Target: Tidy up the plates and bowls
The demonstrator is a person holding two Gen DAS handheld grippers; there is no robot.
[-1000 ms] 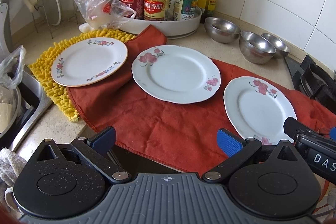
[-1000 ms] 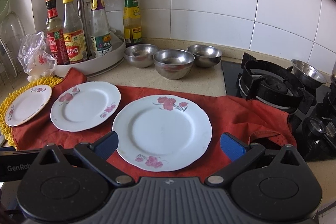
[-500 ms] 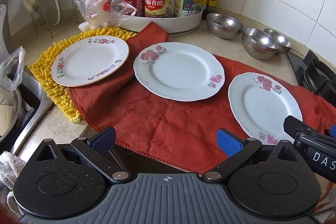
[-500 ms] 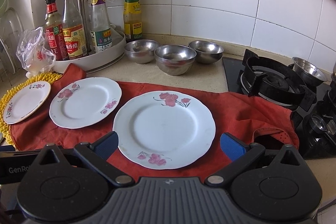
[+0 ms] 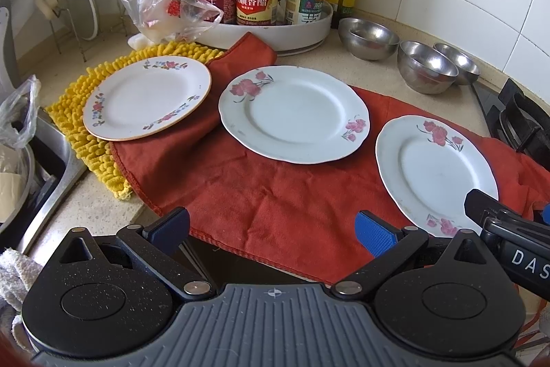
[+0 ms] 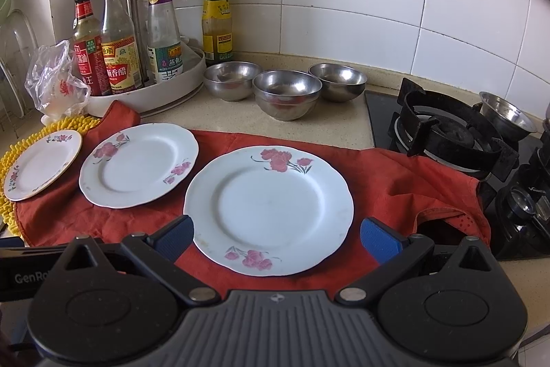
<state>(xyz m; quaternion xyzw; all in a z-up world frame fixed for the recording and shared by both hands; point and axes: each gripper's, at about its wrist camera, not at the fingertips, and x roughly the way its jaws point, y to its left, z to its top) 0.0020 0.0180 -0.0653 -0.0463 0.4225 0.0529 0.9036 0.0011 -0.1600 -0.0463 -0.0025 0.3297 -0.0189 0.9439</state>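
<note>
Both sets of fingers spread wide, empty, above red cloth (image 5: 261,202); three plates on cloth, steel bowls (image 6: 287,93) behind.

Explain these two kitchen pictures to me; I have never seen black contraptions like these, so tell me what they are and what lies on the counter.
There is no robot here. A person holds a two-finger tool in each hand, and each carries a camera looking forward along its blue-padded fingers. One picture comes from the left tool, the other from the right tool. Both are open and hold nothing. On the counter, a red cloth carries a near plate and a middle plate. A small plate rests partly on a yellow mat. Behind stand three steel bowls, apart, beside a rack of sauce bottles.
</note>
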